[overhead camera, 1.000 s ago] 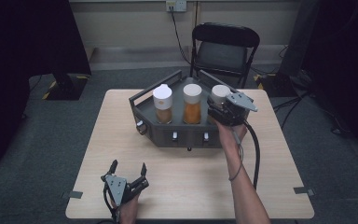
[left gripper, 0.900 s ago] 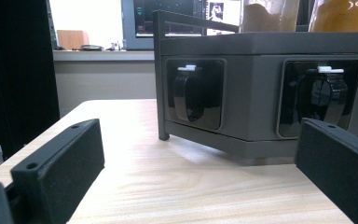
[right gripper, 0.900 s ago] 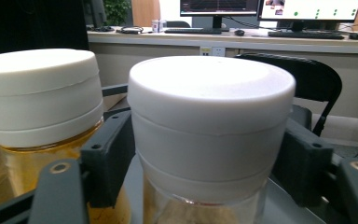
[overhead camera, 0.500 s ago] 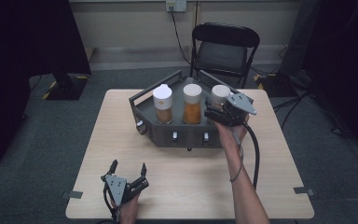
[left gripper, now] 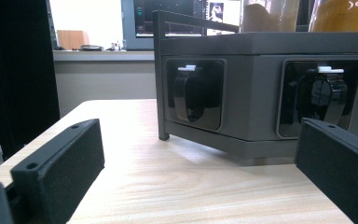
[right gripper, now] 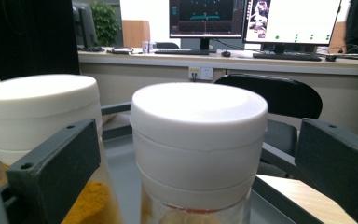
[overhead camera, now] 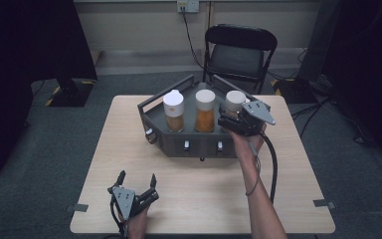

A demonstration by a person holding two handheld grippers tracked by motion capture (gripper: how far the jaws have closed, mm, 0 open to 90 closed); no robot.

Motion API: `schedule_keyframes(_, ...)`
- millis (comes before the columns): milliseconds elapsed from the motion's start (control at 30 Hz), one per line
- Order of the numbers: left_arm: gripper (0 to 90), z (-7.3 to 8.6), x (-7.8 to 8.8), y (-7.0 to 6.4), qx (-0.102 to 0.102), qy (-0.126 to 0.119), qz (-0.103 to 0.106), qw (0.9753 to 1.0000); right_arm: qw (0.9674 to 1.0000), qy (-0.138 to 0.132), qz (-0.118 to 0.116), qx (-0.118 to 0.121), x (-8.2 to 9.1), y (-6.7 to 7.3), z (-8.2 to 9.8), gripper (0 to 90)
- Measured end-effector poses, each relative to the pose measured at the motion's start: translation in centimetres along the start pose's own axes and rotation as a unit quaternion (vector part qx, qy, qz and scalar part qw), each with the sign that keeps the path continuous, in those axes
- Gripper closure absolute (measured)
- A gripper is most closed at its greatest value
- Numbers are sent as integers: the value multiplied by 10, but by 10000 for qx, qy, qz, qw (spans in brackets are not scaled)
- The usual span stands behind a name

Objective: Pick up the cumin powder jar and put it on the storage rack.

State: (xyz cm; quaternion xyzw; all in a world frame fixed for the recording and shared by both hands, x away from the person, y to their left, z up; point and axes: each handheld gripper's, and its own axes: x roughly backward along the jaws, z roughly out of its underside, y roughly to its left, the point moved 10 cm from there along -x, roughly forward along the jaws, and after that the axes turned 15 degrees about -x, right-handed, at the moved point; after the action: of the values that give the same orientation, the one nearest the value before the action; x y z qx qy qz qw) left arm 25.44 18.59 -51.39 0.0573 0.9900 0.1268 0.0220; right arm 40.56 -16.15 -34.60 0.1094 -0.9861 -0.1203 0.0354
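A grey rack (overhead camera: 199,144) at the table's far middle holds three white-lidded spice jars: left (overhead camera: 173,110), middle (overhead camera: 205,109) and right (overhead camera: 235,101). My right gripper (overhead camera: 229,118) is level with the right jar's lid. Its jaws have just been opening and now stand open, with the lid (right gripper: 198,135) between them and untouched. The middle jar (right gripper: 37,112), holding orange powder, is beside the left jaw. My left gripper (overhead camera: 137,177) rests open and empty near the table's front left. It faces the rack's front wall and its black latches (left gripper: 198,95).
A black folding chair (overhead camera: 241,50) stands behind the wooden table (overhead camera: 204,199). The rack has a raised rail (overhead camera: 151,107) on its left side. Dark stands flank the table at left (overhead camera: 69,74) and right. Bare tabletop lies between the rack and my left gripper.
The right gripper's jaws have spread apart around the right jar's lid, and the hand barely shifted. The left gripper has stayed where it was.
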Motion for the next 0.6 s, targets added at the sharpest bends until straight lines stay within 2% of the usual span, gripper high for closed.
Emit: schedule_keyframes(600, 10, 0, 0, 0, 0, 0, -1, 10000, 9998, -155, -85, 37, 12, 5, 3, 0)
